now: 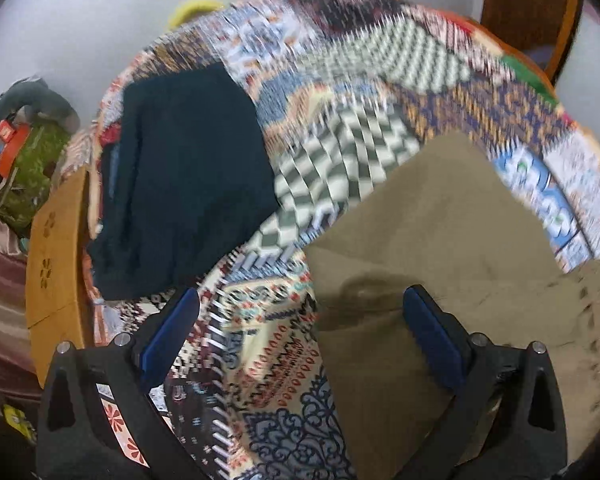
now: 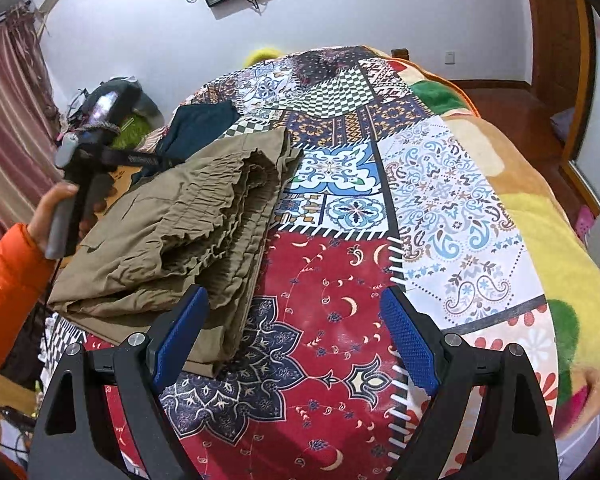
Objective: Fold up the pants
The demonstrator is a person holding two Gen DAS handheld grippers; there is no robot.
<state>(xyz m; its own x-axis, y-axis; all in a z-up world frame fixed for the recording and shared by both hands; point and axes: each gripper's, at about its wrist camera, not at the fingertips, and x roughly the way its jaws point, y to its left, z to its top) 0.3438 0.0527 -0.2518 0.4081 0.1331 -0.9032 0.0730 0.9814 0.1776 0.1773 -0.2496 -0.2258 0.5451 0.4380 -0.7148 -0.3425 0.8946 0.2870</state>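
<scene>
The folded khaki pants (image 2: 172, 232) lie in a thick pile on the patchwork bedspread (image 2: 340, 240), elastic waistband on top. My right gripper (image 2: 294, 296) hovers open just past the pile's near right edge, with only bedspread between its blue pads. In the blurred left wrist view my left gripper (image 1: 300, 300) is wide open and points steeply down. Its right finger (image 1: 428, 328) is over the khaki pants (image 1: 440, 220), its left finger over the bedspread (image 1: 260, 340); nothing is held. A hand in an orange sleeve (image 2: 8, 280) holds that tool's handle.
A dark navy folded garment (image 1: 188, 176) lies on the bed beyond the pants, also seen as the navy garment (image 2: 200, 120) in the right wrist view. A wooden board (image 1: 56, 248) borders the bed's left side, with clutter (image 1: 24, 160) behind. A yellow-and-orange blanket (image 2: 540, 220) hangs over the right edge.
</scene>
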